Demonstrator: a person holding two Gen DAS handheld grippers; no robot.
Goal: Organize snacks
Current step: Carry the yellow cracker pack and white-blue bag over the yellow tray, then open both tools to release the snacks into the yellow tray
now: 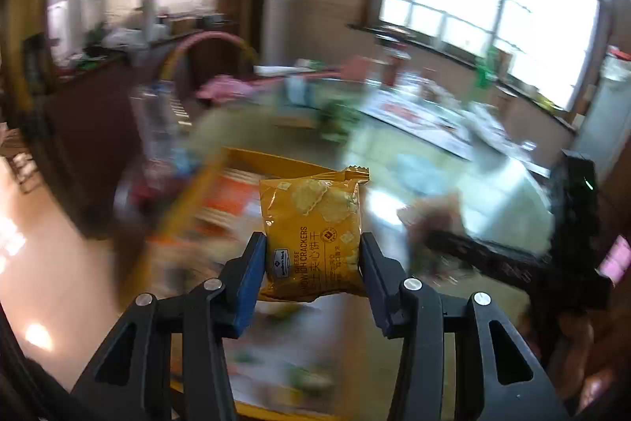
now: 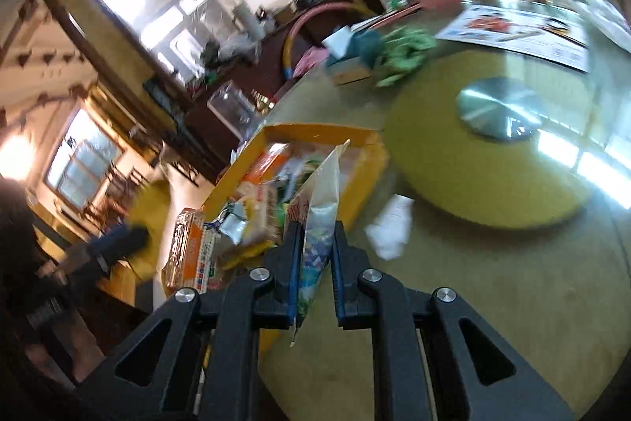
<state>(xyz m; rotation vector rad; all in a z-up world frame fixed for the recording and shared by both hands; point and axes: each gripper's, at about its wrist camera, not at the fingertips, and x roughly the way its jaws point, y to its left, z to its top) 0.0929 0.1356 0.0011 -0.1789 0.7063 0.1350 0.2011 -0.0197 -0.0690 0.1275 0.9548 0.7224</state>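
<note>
My left gripper is shut on a yellow packet of cheese sandwich crackers and holds it in the air above a yellow tray with several snacks. My right gripper is shut on a thin white and blue snack bag, held edge-on over the near end of the same yellow tray. Several snack packs lie piled in the tray. A small white packet lies on the table right of the tray.
A round table carries a yellow-green turntable with a metal disc at its middle. A printed sheet, green packets, a box and bottles lie at the far side. Dark cabinets and windows stand behind. The views are blurred.
</note>
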